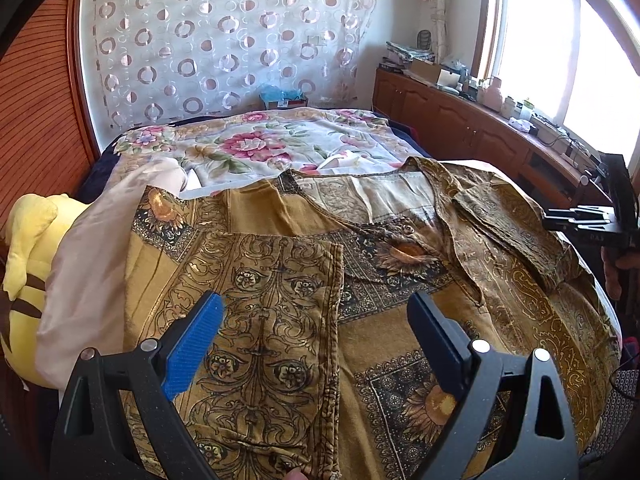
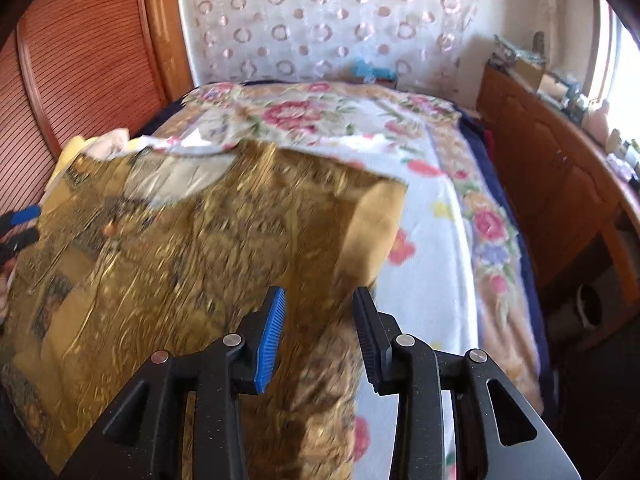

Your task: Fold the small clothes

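A mustard-gold patterned shirt (image 1: 360, 248) lies spread on the bed, its left sleeve (image 1: 276, 320) folded over the front. My left gripper (image 1: 316, 316) is open and empty just above that folded sleeve. My right gripper (image 2: 320, 320) is open over the shirt's right sleeve (image 2: 320, 380), with the cloth between the jaws but not pinched. The shirt (image 2: 192, 248) is motion-blurred in the right wrist view. The right gripper also shows at the far right of the left wrist view (image 1: 580, 220). The left gripper's blue fingertips (image 2: 26, 214) show at the left edge of the right wrist view.
A floral blanket (image 1: 248, 148) covers the bed. A yellow plush toy (image 1: 28, 248) and a pale pink cloth (image 1: 92, 264) lie at the left. A wooden cabinet (image 1: 460, 120) with clutter runs along the right under the window. A wooden panel (image 2: 80, 60) stands at the left.
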